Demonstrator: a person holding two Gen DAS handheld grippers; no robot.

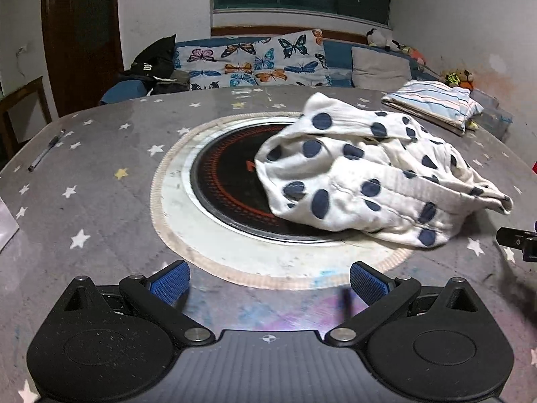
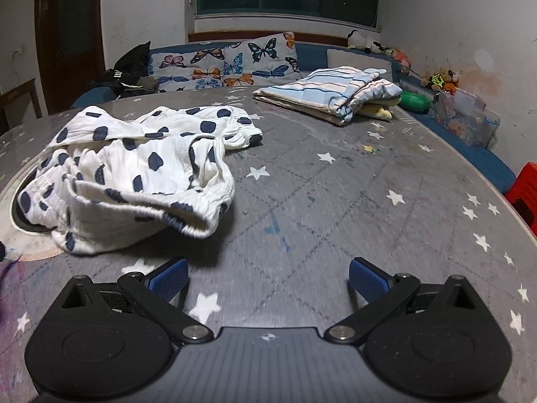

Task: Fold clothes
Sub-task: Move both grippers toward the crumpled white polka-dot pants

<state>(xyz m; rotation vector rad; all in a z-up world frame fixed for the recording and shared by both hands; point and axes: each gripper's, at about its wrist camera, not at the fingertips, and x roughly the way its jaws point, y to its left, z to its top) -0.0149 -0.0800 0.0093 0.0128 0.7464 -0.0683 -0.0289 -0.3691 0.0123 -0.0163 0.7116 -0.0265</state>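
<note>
The left gripper point(image 1: 270, 283) hovers low over the table point(image 1: 100, 181), jaws spread wide, nothing between the blue pads point(image 1: 169, 282). The right gripper point(image 2: 268, 280) stands the same way: jaws wide apart, blue pads point(image 2: 367, 282) empty, star-printed cover beneath them.

The task item is a white garment with dark blue dots point(image 1: 369, 174), lying crumpled and unfolded on the table. In the left wrist view it sits toward 1 o'clock from the gripper, well clear of the pads, with its left portion draped over the black round hotplate point(image 1: 228, 184) set into the table centre (the pale fabric ring point(image 1: 161, 184) surrounds that plate). In the right wrist view the same garment point(image 2: 134, 171) lies toward 10 o'clock, near the left pad but not touching it; its gathered hem faces the camera.

A folded striped garment point(image 2: 335, 94) rests at about 1 o'clock in the right wrist view, well apart from the dotted one, stacked on something yellow whose nature cannot be told. In the left wrist view this stack point(image 1: 436, 104) appears at 2 o'clock near the far table edge.

A pen point(image 1: 47, 149) lies on the table at 10 o'clock in the left wrist view. A black part of the other gripper point(image 1: 517, 238) enters at the 3 o'clock edge of that view. Beyond the table stands a sofa with butterfly-print cushions point(image 2: 228, 63).
</note>
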